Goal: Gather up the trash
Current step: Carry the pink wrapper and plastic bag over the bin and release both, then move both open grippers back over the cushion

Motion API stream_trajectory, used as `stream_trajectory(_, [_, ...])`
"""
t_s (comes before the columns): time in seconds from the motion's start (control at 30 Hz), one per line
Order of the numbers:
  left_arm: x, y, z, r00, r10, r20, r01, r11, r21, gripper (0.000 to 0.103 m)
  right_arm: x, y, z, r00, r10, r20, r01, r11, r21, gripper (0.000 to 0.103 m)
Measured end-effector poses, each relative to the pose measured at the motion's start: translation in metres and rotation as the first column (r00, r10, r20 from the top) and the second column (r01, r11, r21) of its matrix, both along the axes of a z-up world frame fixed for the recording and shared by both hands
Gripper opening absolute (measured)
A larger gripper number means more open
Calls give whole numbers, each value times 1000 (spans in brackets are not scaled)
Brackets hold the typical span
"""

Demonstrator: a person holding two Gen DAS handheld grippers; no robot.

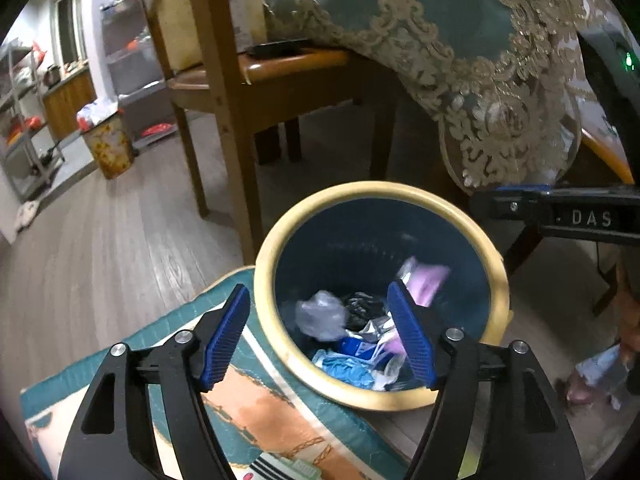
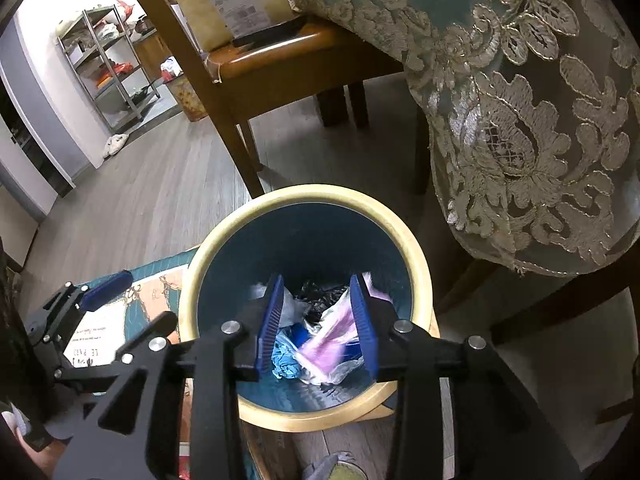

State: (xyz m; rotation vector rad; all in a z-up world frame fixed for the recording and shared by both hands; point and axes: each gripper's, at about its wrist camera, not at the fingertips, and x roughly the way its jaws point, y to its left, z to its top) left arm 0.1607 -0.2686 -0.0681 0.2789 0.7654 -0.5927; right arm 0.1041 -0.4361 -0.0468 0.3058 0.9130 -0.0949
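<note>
A round trash bin with a cream rim and a teal inside stands on the floor, several pieces of trash lying in it. My left gripper hangs over its near left edge, open wide, with nothing between the pads. A crumpled clear plastic piece lies below it in the bin. My right gripper is over the bin rim, jaws apart. A blurred pink wrapper sits loose between its fingers, over the trash. The same pink wrapper shows blurred in the left wrist view.
A patterned teal and orange mat lies under the bin's near side. A wooden chair stands just behind the bin. A lace-edged tablecloth hangs at the right. A second bin and metal shelves are far off left.
</note>
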Motion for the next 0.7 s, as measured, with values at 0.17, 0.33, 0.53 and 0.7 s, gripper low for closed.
stream_trajectory(0.17, [-3,5,3,1000,2,7,-2,1000,18,75,2,4,5,1000,5,15,-5,1000,-4,48])
stream_trajectory(0.33, [-14,18,11,999,20,38,-22,999,38,90,0,11,16,999,9,35,-8,1000,-29,80])
stream_trajectory(0.53, [-30,48,31,995,64,71,-67,997,41,92,-18,22,37,997,2,82,0,1000,-14,97])
stream_trajectory(0.7, [-46,81,54,989,125,74,-125,992,-3,93,-39,35,53,993,-39,108,33,998,54,97])
